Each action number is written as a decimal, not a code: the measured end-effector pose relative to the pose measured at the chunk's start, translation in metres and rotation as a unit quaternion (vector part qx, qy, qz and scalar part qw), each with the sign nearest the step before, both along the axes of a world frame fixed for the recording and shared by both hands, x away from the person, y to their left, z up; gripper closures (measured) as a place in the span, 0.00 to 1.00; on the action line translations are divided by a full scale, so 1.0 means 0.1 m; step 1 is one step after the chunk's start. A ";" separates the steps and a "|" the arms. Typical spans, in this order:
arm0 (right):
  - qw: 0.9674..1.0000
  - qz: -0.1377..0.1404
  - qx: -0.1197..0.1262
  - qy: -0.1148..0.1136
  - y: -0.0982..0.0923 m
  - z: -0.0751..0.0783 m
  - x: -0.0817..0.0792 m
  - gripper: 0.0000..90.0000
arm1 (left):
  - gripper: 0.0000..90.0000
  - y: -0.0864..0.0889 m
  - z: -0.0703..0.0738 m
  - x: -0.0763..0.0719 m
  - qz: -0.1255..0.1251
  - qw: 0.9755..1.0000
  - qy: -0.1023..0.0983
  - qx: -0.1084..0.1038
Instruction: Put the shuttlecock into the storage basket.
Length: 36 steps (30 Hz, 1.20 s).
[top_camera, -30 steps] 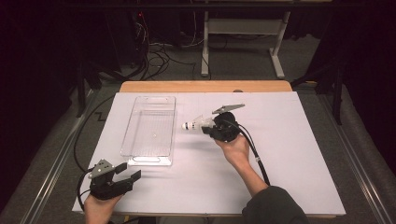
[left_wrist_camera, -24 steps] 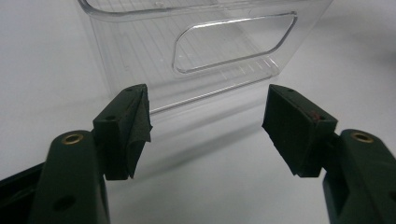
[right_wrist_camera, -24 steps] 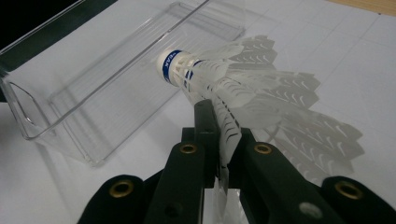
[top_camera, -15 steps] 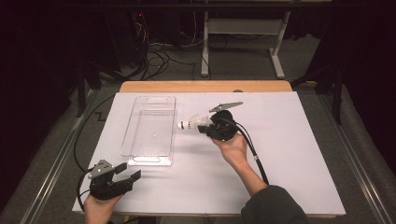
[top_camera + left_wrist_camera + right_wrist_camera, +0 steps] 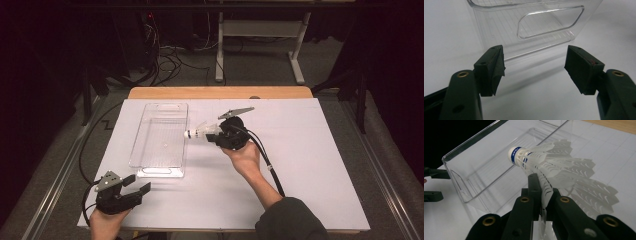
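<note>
- White sheet [image 5: 310, 165] covers the wooden table [image 5: 220, 93], with a dark floor and loose cables behind it.
- Right gripper [image 5: 541, 202]: jaws clenched on the feathered skirt of a shuttlecock [image 5: 544, 167], its white cork nose with a blue band pointing away from the fingers.
- From above, the right gripper [image 5: 212, 135] holds the shuttlecock [image 5: 197, 133] with its nose at the near long rim of the clear plastic bin [image 5: 150, 172], just ahead of the fingers.
- Handling, as I judge it: very light, with thin plastic vanes that bend and could crease under a hard pinch; the cork end is firmer but round and likely to slip. The skirt near the cork looks the safest hold.
- Left gripper [image 5: 534, 72]: jaws released and wide apart, nothing between them, facing the bin's short end wall and its handle cut-out.
- Seen from above, the left gripper [image 5: 127, 190] rests near the table's front edge.
- Bin interior is empty, with tall thin walls; the nose must clear the rim before release.
- Open sheet lies to the right of the fingers for backing off.
</note>
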State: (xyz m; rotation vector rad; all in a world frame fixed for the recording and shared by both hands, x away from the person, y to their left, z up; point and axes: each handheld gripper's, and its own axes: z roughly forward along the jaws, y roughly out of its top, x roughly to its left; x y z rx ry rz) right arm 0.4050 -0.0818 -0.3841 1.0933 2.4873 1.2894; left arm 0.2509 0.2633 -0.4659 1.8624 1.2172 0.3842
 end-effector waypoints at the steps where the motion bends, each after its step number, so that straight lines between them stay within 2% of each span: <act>1: 1.000 0.001 0.000 -0.001 0.01 0.01 0.00 0.99 | 0.36 0.00 0.00 0.00 0.000 1.000 0.000 0.000; 21: 1.000 0.030 -0.003 -0.009 0.33 0.09 0.00 0.99 | 0.36 0.01 0.00 0.00 0.002 1.000 0.000 0.000; 36: 0.999 0.050 -0.010 -0.004 0.63 0.09 0.03 0.99 | 0.36 0.02 0.00 -0.01 0.001 1.000 0.000 0.000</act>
